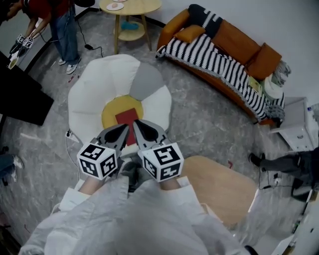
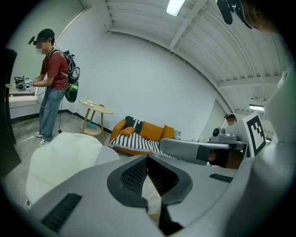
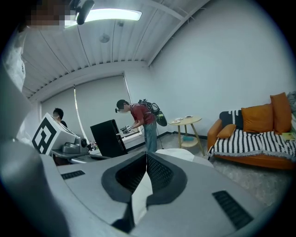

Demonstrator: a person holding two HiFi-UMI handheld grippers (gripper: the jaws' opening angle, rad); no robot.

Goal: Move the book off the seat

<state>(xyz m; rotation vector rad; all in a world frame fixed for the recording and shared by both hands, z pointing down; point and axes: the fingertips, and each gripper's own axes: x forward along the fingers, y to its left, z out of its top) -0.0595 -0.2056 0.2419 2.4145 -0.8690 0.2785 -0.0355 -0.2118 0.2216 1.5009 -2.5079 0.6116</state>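
A red book (image 1: 128, 118) lies flat on the round yellow seat pad (image 1: 110, 112) of a white petal-shaped chair (image 1: 89, 99). Both grippers hover side by side over the book's near edge, close to my body. The left gripper (image 1: 125, 128) is shut with nothing between its pads, its tips meeting in the left gripper view (image 2: 148, 159). Just to its right, the right gripper (image 1: 135, 123) is also shut and empty (image 3: 146, 157). Neither touches the book as far as I can see. The book does not show in either gripper view; only the chair's white petal (image 2: 60, 157) does.
An orange sofa (image 1: 234, 40) with a striped blanket stands at the back right. A round wooden side table (image 1: 130, 7) is behind the chair. A person (image 1: 55, 20) stands at the back left by a black cabinet (image 1: 20, 97). A wooden tabletop (image 1: 219, 187) is near my right.
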